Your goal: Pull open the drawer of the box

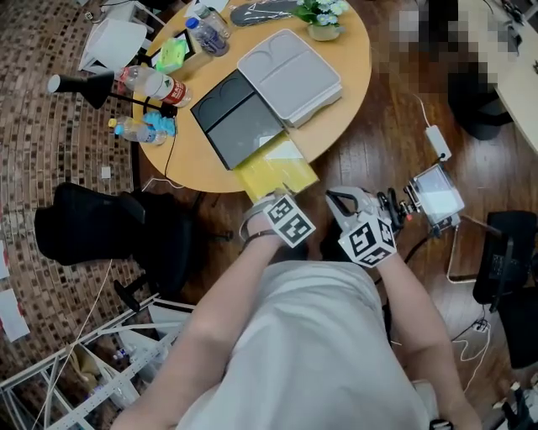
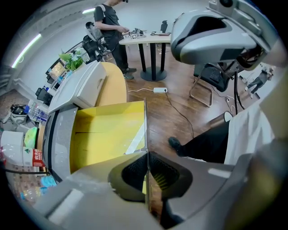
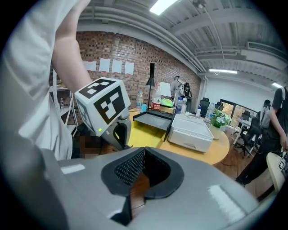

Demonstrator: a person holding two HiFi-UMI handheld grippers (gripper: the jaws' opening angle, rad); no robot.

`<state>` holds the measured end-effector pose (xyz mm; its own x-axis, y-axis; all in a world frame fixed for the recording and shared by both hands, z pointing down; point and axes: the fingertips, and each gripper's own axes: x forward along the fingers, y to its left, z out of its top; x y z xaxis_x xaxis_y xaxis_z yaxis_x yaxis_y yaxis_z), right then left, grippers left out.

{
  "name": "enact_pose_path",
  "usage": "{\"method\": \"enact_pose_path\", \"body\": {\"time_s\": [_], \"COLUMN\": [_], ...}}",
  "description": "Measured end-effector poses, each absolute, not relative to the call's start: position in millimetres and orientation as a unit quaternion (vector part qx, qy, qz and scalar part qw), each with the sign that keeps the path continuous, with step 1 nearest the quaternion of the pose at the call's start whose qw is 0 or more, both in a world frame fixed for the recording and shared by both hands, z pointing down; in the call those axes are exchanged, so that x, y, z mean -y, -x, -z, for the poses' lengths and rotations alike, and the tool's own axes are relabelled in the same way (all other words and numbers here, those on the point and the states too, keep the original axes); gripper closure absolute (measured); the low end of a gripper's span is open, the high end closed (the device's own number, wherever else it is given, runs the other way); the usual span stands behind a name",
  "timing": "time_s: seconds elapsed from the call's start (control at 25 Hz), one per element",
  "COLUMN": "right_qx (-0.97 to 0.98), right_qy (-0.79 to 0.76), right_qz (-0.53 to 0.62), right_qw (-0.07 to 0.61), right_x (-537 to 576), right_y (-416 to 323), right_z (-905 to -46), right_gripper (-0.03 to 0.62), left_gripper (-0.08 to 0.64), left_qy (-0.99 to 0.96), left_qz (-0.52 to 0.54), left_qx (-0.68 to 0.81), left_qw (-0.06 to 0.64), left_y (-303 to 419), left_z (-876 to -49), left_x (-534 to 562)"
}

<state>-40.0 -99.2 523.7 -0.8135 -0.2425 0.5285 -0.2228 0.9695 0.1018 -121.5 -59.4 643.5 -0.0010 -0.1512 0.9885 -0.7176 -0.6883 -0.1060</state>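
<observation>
A dark grey box (image 1: 231, 109) lies on the round wooden table (image 1: 345, 101). Its yellow drawer (image 1: 273, 164) is slid out past the table's near edge toward me. My left gripper (image 1: 280, 195) is shut on the thin front wall of that drawer. In the left gripper view both pads (image 2: 135, 170) pinch the wall edge-on, with the yellow drawer (image 2: 105, 134) stretching away behind it. My right gripper (image 1: 351, 210) hangs just to the right over the wooden floor, off the table, shut with nothing in it. The right gripper view shows its own jaws (image 3: 143, 155) closed and the left gripper (image 3: 110, 114) at the drawer (image 3: 141, 134).
A light grey box (image 1: 290, 76) sits against the dark one. Bottles (image 1: 151, 84), a black lamp (image 1: 84, 88) and a potted plant (image 1: 324, 17) crowd the table's far side. A black chair (image 1: 109, 227) stands at the left and a device with a screen (image 1: 437, 197) at the right. A person (image 2: 110, 31) stands by another table.
</observation>
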Motion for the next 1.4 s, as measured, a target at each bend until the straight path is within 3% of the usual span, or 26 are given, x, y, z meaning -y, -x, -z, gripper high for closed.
{"method": "enact_pose_path", "body": {"time_s": [0.76, 1.16, 1.4], "right_qx": [0.953, 0.954, 0.954], "right_qy": [-0.124, -0.129, -0.123], "right_qz": [0.024, 0.026, 0.035], "right_qw": [0.276, 0.270, 0.270], "right_x": [96.8, 95.5, 94.8], "right_y": [24.5, 10.1, 12.2], "right_z": [-514.8, -508.7, -506.6], "right_gripper": [0.584, 0.584, 0.584], "left_gripper": [0.537, 0.517, 0.532], "left_qy": [-0.664, -0.687, -0.703], "left_qz": [-0.635, -0.604, -0.544], "left_qx": [0.322, 0.380, 0.440], "left_qw": [0.227, 0.139, 0.129], "left_y": [110.7, 109.8, 116.6], "left_z": [-649.9, -636.0, -598.2], "left_x": [49.0, 47.3, 49.9]}}
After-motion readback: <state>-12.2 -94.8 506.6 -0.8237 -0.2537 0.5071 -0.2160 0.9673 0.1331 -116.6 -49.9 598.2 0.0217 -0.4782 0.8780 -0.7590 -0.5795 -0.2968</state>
